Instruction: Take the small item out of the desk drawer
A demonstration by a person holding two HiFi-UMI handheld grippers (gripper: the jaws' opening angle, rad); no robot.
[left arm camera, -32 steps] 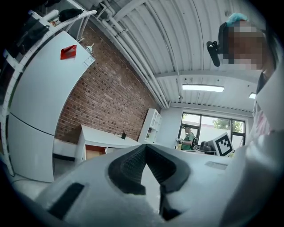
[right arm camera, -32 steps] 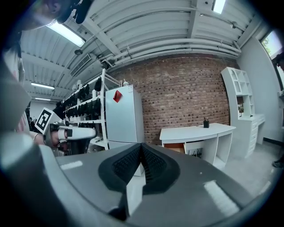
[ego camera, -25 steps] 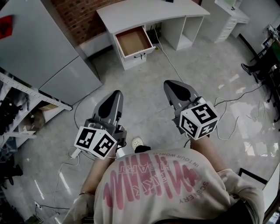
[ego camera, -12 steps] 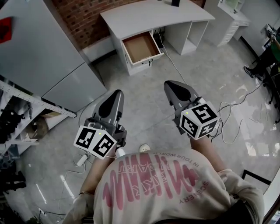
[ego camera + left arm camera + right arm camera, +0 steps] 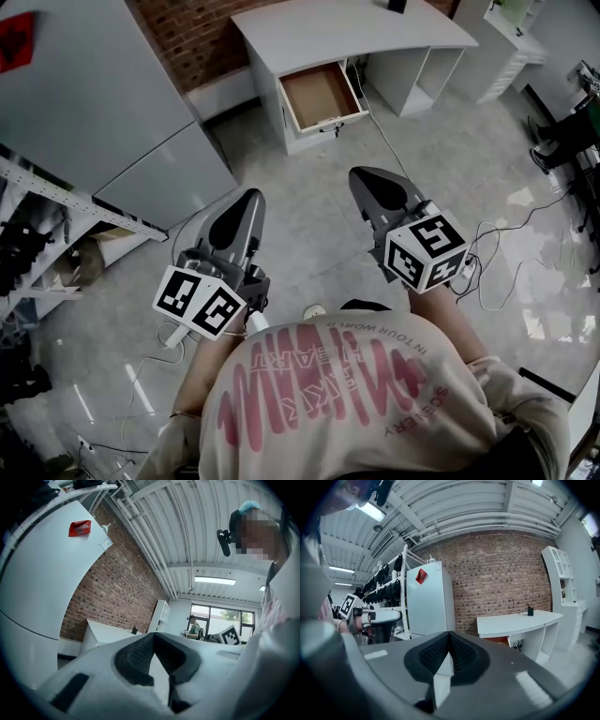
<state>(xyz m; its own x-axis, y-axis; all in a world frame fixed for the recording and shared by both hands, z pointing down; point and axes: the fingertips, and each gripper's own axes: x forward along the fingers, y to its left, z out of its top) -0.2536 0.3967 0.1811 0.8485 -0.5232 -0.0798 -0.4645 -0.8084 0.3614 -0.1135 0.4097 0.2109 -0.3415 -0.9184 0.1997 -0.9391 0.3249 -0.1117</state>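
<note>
A white desk (image 5: 347, 33) stands against the brick wall at the top of the head view. Its drawer (image 5: 321, 94) is pulled open and shows a bare brown bottom; I make out no small item in it from here. My left gripper (image 5: 247, 199) and right gripper (image 5: 367, 176) are held side by side over the floor, well short of the desk. Both are shut with nothing between the jaws. The left gripper view shows the closed tips (image 5: 153, 635) with the desk (image 5: 105, 632) far off. In the right gripper view the closed tips (image 5: 449, 633) point towards the desk (image 5: 515, 623).
A tall grey cabinet (image 5: 94, 103) stands left of the desk, with a metal rack (image 5: 37, 234) further left. Cables (image 5: 506, 244) trail over the shiny floor at the right. White shelving (image 5: 506, 47) stands at the top right, and a seated person (image 5: 562, 141) is at the right edge.
The desk and open drawer have drifted right and grown slightly in the head view as I walk towards them. Both grippers keep the same shut pose in front of me.
</note>
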